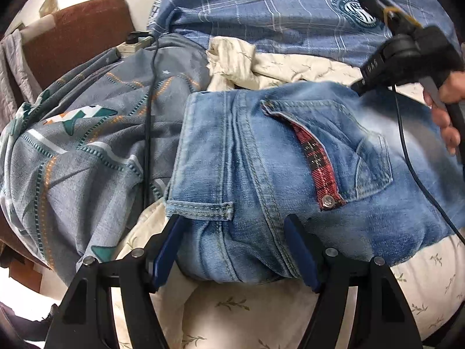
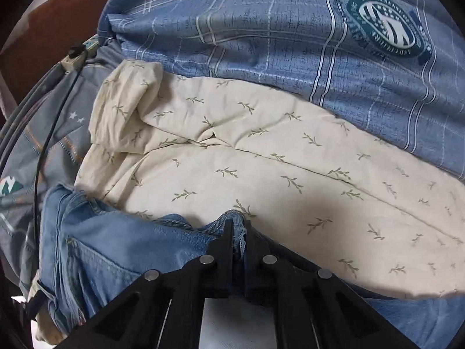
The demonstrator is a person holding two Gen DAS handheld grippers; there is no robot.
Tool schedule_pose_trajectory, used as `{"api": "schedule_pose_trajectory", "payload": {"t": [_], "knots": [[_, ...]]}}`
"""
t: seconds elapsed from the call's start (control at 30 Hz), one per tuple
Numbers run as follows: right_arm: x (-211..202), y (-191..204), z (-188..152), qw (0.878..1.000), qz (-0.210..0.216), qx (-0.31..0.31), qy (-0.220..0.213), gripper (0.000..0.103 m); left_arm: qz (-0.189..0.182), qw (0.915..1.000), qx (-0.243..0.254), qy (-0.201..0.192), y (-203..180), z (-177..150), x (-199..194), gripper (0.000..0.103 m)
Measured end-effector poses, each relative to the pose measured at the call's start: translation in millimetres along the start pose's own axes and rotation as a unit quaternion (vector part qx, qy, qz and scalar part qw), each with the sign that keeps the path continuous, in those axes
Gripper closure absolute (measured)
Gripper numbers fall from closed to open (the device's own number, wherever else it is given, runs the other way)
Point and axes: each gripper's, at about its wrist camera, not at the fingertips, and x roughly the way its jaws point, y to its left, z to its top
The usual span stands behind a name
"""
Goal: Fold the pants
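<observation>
Left wrist view: jeans (image 1: 261,157) on the bed, over a cream leaf-print sheet (image 1: 232,305), already doubled into a short thick bundle with waistband, belt loop and back pocket (image 1: 334,145) with its red plaid flap facing up. Left tongs (image 1: 235,250) spread wide, blue pads either side of the near waistband bulge, whether pressing on the denim or merely straddling it impossible to tell. Right tongs (image 1: 359,83) coming in from the upper right at the far edge of the jeans, a hand (image 1: 444,110) on the handle, black cable trailing across the denim. Grey patterned blanket (image 1: 72,145) to the left, blue checked quilt (image 1: 276,8) behind. Right wrist view: right tongs (image 2: 238,229) pressed together, pinching a frayed hem or edge of the jeans (image 2: 116,247), cloth bunched between the tips. Rest of the denim lying to the lower left, pocket seam visible, sheet (image 2: 261,160) bare ahead. By judgement, well along: legs apparently brought together and at least one fold made. Probably left: carrying the pinched edge over for a further fold, then smoothing. Full length of the legs not visible, so number of folds uncertain.
</observation>
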Motion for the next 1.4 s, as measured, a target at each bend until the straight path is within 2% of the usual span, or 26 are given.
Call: {"api": "schedule_pose_trajectory", "payload": {"t": [0.1,0.13,0.2,0.27,0.3,0.37,0.53,0.6,0.67,0.73,0.8,0.87,0.9,0.97,1.03,1.27,1.33,1.4], "knots": [[8,-12,0,0.999,0.01,0.037,-0.011,0.099,0.061,0.9977,-0.007,-0.029,6,1,-7,0.031],[10,-21,0,0.998,0.02,0.059,-0.019,0.099,0.054,0.9982,-0.011,-0.021,8,1,-5,0.031],[16,-36,0,0.993,0.05,0.105,-0.022,0.098,0.033,0.9993,-0.005,0.02,6,-4,8,0.031],[14,-65,-1,0.974,0.118,0.192,-0.035,0.098,0.028,0.9994,-0.008,0.018,7,-4,6,0.032],[7,-79,-2,0.964,0.13,0.228,-0.047,0.097,0.03,0.9994,-0.013,0.01,9,-3,3,0.032],[-13,-94,-5,0.955,0.142,0.249,-0.074,0.094,0.038,0.9989,-0.028,-0.004,14,-2,-4,0.032],[-64,-88,-17,0.97,0.143,0.165,-0.105,0.094,0.044,0.9957,-0.061,-0.054,18,0,-27,0.032],[-73,-73,-27,0.974,0.154,0.133,-0.097,0.094,0.032,0.9947,-0.054,-0.081,10,1,-40,0.032],[-67,-55,-35,0.98,0.153,0.105,-0.075,0.094,0.005,0.9955,-0.029,-0.09,-4,1,-46,0.032],[-53,-42,-41,0.984,0.143,0.092,-0.049,0.094,-0.009,0.9966,0.007,-0.081,-22,0,-46,0.032],[-29,-39,-47,0.988,0.122,0.093,-0.017,0.094,-0.007,0.998,0.041,-0.048,-40,-3,-34,0.032],[-5,-45,-53,0.991,0.08,0.103,0.002,0.095,-0.007,0.9988,0.048,-0.001,-42,-3,-15,0.03],[6,-51,-54,0.992,0.065,0.111,0.007,0.097,-0.02,0.9991,0.035,0.01,-37,-3,-11,0.03],[5,-67,-58,0.986,0.091,0.139,-0.01,0.097,-0.03,0.9993,0.02,0.006,-30,-1,-13,0.03],[-8,-79,-63,0.982,0.095,0.164,-0.022,0.097,-0.038,0.9992,0.012,0.004,-25,-3,-16,0.03],[-101,-121,-98,0.975,0.093,0.169,-0.106,0.096,-0.08,0.9953,-0.043,-0.035,-12,7,-25,0.03],[-127,-129,-112,0.975,0.08,0.163,-0.124,0.095,-0.094,0.9936,-0.043,-0.046,-15,12,-25,0.026],[-151,-143,-136,0.975,0.068,0.156,-0.143,0.096,-0.11,0.992,-0.041,-0.049,-22,13,-28,0.016]]}}
